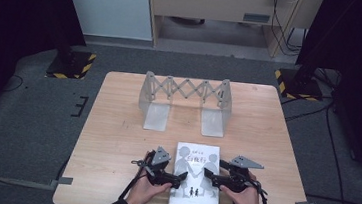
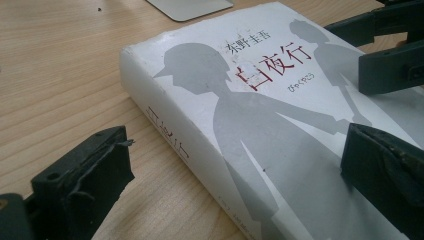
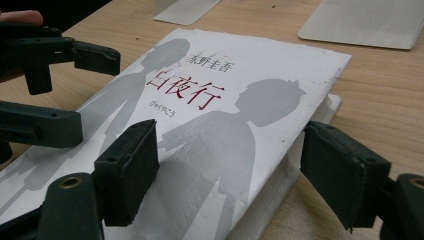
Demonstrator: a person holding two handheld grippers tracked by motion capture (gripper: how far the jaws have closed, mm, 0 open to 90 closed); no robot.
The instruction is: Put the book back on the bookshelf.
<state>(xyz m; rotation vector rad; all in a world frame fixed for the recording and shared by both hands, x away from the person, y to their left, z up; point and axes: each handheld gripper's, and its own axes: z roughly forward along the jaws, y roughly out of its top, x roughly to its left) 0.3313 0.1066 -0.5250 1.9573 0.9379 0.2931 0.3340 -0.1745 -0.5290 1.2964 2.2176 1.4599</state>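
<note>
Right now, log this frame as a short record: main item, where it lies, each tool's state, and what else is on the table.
item: white book, cover up
place: flat on table, near edge, between the tools
left tool: open, jaws straddle the book's spine edge
right tool: open, jaws straddle the opposite edge
grip: neither closed on the book yet
other: metal folding rack, standing farther back, nothing in it

Right gripper [image 3: 227, 172] with jaws apart, straddling the edge of a white book [image 3: 240, 100]. Left gripper [image 3: 95, 95] at the far edge, over the wooden table [image 3: 390, 95].
</note>
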